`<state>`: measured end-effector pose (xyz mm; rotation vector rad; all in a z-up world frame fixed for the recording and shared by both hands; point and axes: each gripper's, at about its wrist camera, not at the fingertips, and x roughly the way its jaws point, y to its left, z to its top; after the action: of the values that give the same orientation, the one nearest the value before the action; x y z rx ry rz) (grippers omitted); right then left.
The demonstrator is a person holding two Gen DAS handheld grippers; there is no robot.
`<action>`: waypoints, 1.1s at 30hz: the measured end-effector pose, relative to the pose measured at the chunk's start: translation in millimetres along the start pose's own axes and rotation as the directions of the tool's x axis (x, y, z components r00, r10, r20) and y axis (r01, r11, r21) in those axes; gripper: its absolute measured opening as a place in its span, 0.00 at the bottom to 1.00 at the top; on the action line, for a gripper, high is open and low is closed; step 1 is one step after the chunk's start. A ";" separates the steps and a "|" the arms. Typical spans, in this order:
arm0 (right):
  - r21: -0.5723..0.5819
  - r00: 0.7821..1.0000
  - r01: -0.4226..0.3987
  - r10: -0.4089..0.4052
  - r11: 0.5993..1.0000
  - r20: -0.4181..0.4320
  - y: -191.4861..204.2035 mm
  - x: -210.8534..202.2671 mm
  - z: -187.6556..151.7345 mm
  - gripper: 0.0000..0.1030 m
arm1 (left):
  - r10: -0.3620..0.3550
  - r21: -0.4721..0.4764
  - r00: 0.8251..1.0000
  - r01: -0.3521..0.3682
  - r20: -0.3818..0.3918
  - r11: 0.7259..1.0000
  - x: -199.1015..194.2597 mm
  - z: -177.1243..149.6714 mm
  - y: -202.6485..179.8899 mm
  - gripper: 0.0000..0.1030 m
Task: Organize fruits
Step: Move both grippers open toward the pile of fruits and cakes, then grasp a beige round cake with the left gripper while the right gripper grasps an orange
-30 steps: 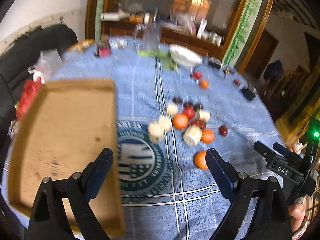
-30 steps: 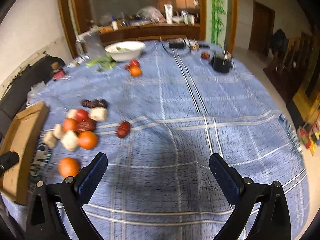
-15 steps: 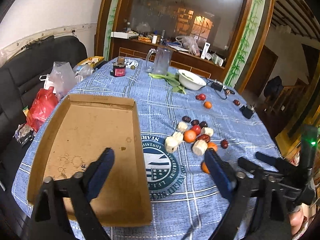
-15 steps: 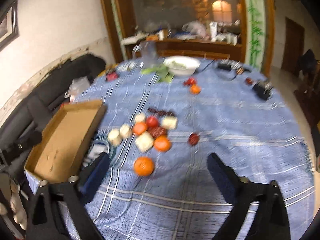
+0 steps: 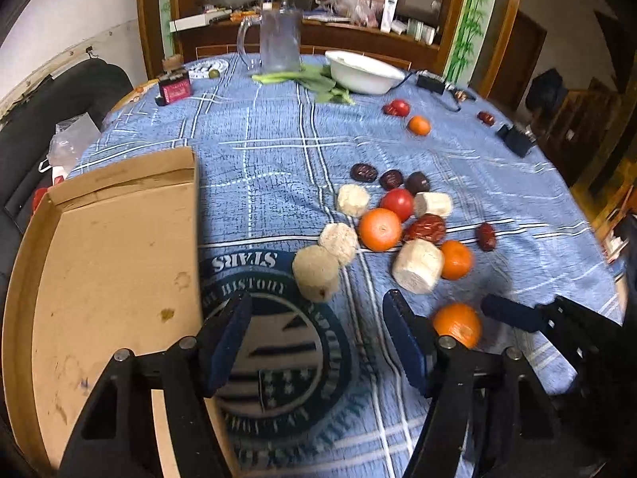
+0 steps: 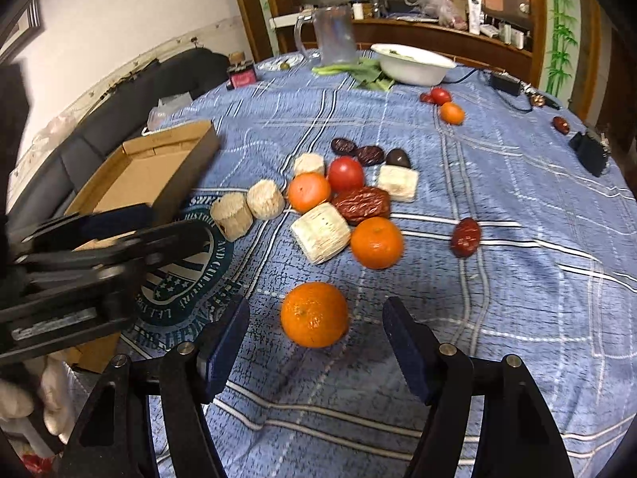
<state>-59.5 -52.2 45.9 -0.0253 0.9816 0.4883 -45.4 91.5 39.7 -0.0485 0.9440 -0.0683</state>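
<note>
A pile of fruit lies on the blue checked tablecloth: oranges (image 5: 380,229), a tomato (image 5: 397,203), red dates (image 5: 426,228) and pale cut chunks (image 5: 417,266). One orange (image 6: 314,314) lies alone, nearer to me, between the tips of my right gripper (image 6: 316,344). Its jaws are closing, and the pads stand clear of the orange. My left gripper (image 5: 316,338) hovers just short of a pale chunk (image 5: 316,273), jaws closing on nothing. An open cardboard tray (image 5: 107,279) lies to its left. In the left wrist view the right gripper (image 5: 537,318) shows beside the lone orange (image 5: 458,324).
At the far side stand a white bowl (image 5: 364,71), a glass jug (image 5: 278,42), green leaves (image 5: 314,79) and a pink box (image 5: 174,87). A tomato (image 5: 398,107) and a small orange (image 5: 419,125) lie apart. A black adapter (image 5: 515,141) lies at the right, near the table's edge.
Both grippers have come down and closer to the fruit, and their jaws have narrowed. The lone orange now lies between the right fingertips; a pale chunk sits just ahead of the left ones.
</note>
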 end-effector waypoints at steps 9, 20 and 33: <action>0.017 0.999 -0.026 0.026 1.000 -0.025 -3.5 12.0 1.7 0.64 | -0.010 -0.044 0.995 0.006 -0.101 0.999 31.5 13.9 6.3 0.66; 0.038 0.999 -0.033 0.034 0.999 -0.014 -5.1 6.5 -2.4 0.37 | 0.020 -0.048 0.998 -0.023 -0.060 0.999 22.5 8.7 9.5 0.27; -0.008 0.994 -0.090 0.090 0.996 0.061 33.2 -42.1 -0.1 0.37 | 0.028 -0.174 0.995 -0.011 0.096 0.985 -68.8 -21.4 68.0 0.27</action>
<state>-92.4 -38.8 86.1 0.0291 0.9241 0.5713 -100.4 164.5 77.9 -0.2015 0.8502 0.0344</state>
